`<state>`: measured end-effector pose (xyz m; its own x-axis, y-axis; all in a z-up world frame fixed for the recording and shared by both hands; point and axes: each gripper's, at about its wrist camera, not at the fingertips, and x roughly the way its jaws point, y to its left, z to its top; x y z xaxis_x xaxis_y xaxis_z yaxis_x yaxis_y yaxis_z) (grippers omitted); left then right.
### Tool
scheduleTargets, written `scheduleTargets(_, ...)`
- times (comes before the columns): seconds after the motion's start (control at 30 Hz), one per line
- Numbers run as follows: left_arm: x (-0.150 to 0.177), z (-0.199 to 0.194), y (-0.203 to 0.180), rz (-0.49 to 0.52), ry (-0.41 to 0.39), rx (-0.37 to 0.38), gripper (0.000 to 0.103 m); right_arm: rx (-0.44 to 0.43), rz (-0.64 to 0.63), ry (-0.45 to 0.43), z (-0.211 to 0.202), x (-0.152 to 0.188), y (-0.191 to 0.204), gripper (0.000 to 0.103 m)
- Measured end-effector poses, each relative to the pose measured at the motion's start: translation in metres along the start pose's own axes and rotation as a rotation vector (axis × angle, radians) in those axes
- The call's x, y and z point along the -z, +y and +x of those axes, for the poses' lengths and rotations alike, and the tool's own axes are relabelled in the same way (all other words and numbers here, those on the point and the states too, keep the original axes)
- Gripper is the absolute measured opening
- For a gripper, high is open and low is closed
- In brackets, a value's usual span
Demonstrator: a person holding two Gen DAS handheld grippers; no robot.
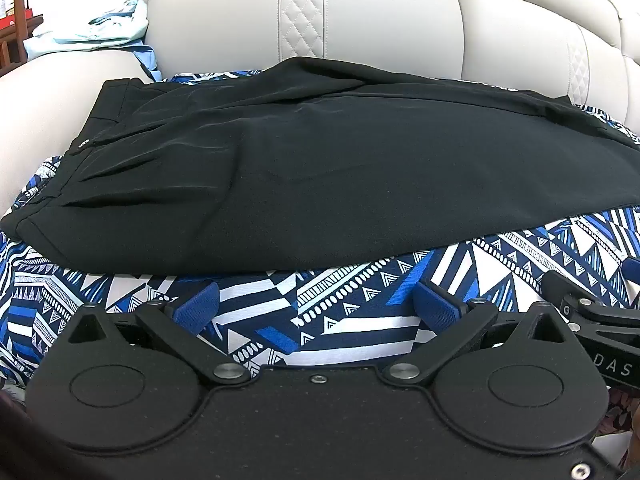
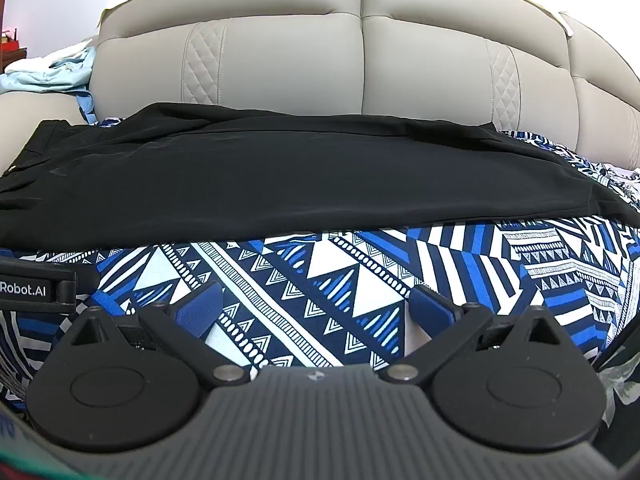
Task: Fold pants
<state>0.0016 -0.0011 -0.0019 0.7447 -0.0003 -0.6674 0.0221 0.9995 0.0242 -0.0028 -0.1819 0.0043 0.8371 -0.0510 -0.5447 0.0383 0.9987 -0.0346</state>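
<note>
A pair of black pants point(image 1: 320, 168) lies spread flat across a blue-and-white geometric-print cloth point(image 1: 360, 300) on the seat of a cream leather sofa point(image 1: 380, 12), the waistband end to the left and the legs running off to the right. The garment's near edge sits ahead of both tools, apart from them, with a band of patterned cloth between.

The left gripper point(image 1: 318, 306) hangs low over that cloth, its jaws spread wide and holding nothing; its blue pads point(image 1: 198, 306) frame only the print beneath. Part of the right-hand tool shows at the right edge of this view, just beside it.

From the other camera, the right gripper point(image 2: 316, 304) stands the same way: jaws released, empty, blue pads point(image 2: 208, 306) over the patterned cloth point(image 2: 320, 280), the pants point(image 2: 300, 184) lying across the view beyond the fingertips and not touching them. The labelled body of the left tool juts in at the left edge.

Pale blue clothing point(image 1: 92, 28) is heaped on the sofa's left arm, well apart from the pants; the sofa's quilted backrest point(image 2: 360, 60) rises behind.
</note>
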Motion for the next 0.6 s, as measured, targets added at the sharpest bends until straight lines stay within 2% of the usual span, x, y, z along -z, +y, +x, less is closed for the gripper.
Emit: scheduleTargets(0.6, 0.0001, 0.0, -0.0006, 0.003, 0.001, 0.0, 0.103, 0.0, -0.003, -0.001, -0.0009, -0.001, -0.0004, 0.103)
